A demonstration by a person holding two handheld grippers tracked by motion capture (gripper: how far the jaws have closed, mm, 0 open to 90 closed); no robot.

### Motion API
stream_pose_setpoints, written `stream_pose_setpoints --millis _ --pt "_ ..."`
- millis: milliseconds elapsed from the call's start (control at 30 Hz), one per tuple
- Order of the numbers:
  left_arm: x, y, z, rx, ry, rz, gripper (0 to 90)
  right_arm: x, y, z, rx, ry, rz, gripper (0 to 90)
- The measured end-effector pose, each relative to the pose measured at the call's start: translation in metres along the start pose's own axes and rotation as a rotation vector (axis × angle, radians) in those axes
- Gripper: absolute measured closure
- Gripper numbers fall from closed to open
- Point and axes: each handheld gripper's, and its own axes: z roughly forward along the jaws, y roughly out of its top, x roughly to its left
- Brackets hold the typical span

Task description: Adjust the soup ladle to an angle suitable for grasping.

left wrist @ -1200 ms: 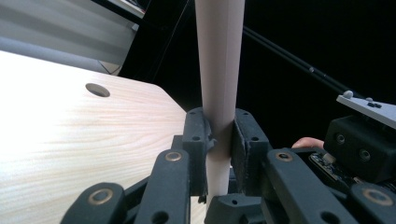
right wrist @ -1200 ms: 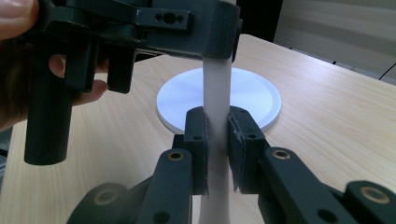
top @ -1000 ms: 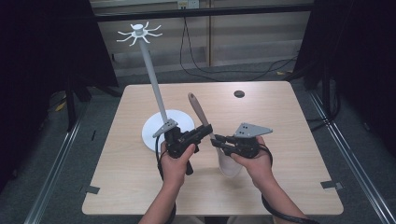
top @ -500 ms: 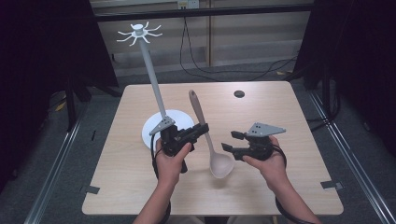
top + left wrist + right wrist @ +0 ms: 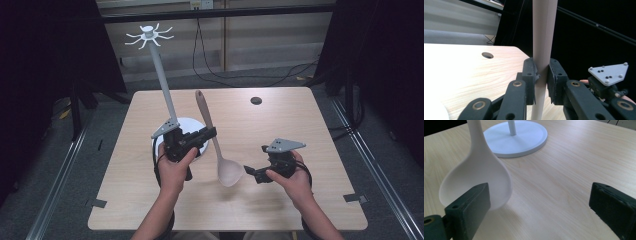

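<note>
L claw (image 5: 209,134) clamps spoon (image 5: 216,145) handle; R claw (image 5: 251,172) just opened, empty.

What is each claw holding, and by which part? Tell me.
The left claw grips the wooden spoon by its handle, mid-length. The right claw, jaws just opened, holds nothing.

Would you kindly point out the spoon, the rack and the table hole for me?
spoon (image 5: 230,173), high view, on its bowl.
rack (image 5: 162,80), high view, midway up its pole.
table hole (image 5: 256,100), high view, at its centre.
</note>
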Motion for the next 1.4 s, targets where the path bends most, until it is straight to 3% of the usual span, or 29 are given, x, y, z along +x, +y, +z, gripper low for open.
stream_pose_setpoints --millis 267,700,1400 --pt "-0.001 0.013 -0.004 0.023 0.002 0.028 78.0 -0.008 -0.009 -0.003 0.031 -0.018 0.001 1.2" --pt "-0.003 0.037 -0.013 0.039 -0.007 0.07 78.0 -0.006 -0.012 -0.001 0.033 -0.01 0.018 1.2" --pt "-0.002 0.077 -0.034 -0.001 0.009 0.114 78.0 -0.005 -0.01 -0.002 0.035 0.0 0.018 1.2"
